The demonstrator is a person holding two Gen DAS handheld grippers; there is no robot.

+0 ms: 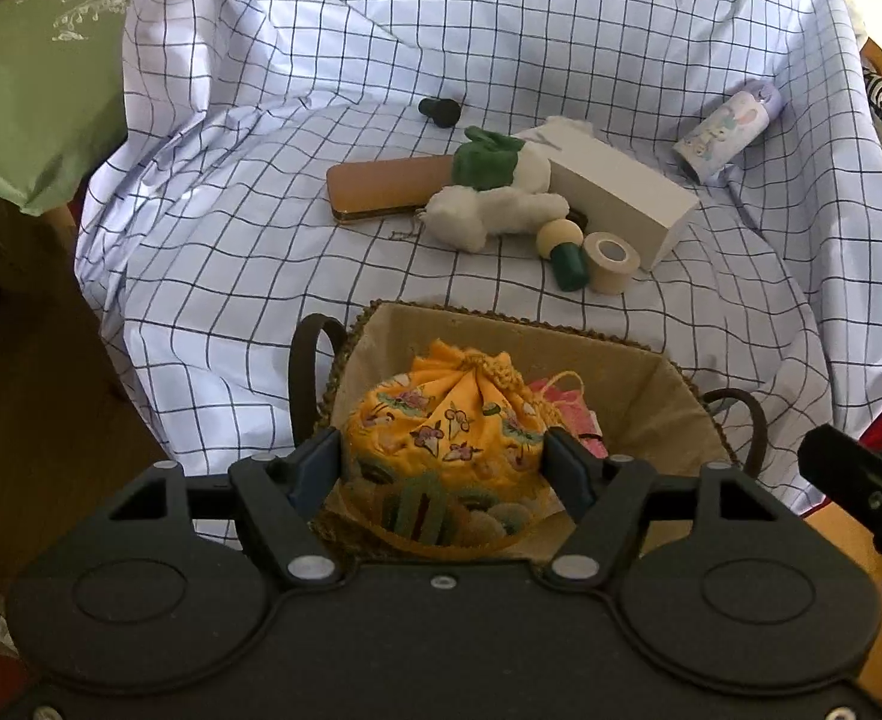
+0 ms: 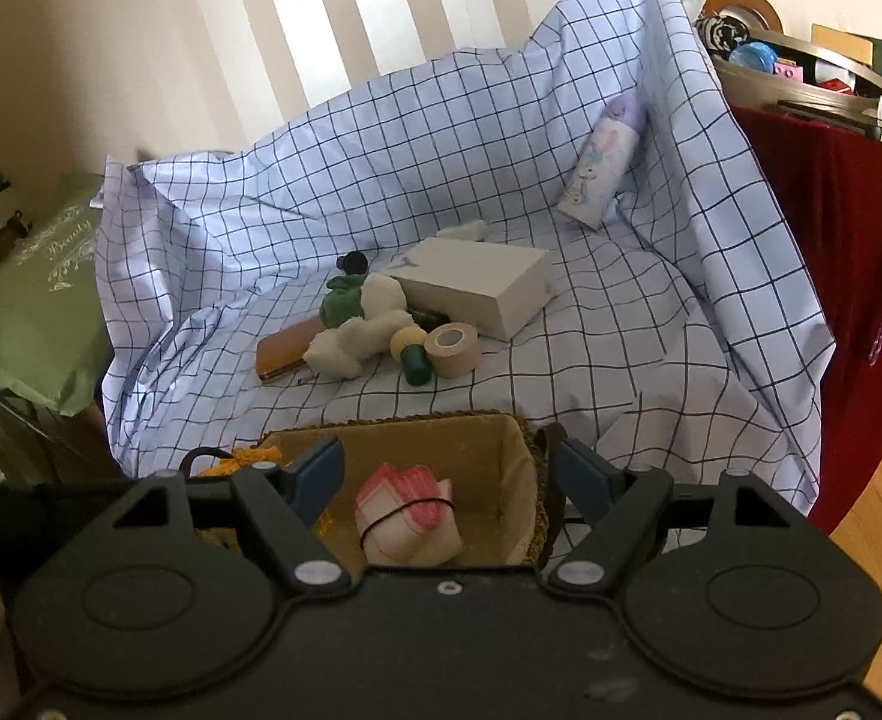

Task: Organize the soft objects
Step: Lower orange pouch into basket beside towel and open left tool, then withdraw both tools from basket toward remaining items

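Observation:
A woven basket (image 1: 639, 372) with a cloth lining sits at the near edge of the checked sheet. My left gripper (image 1: 443, 465) has its fingers on both sides of a yellow embroidered drawstring pouch (image 1: 441, 420) inside the basket. A pink and white folded cloth bundle (image 2: 408, 519) with a black band lies in the basket (image 2: 519, 450) too. My right gripper (image 2: 448, 474) is open and empty above that bundle. A white and green plush toy (image 1: 495, 192) lies further back on the sheet; it also shows in the right wrist view (image 2: 357, 324).
On the sheet lie a white box (image 1: 615, 192), a tape roll (image 1: 612, 261), a wooden peg doll (image 1: 564, 255), a brown case (image 1: 381, 186), a black knob (image 1: 439, 110) and a printed tube (image 1: 726, 132). A green bag (image 1: 27, 90) is at left, a red-draped table (image 2: 831, 210) at right.

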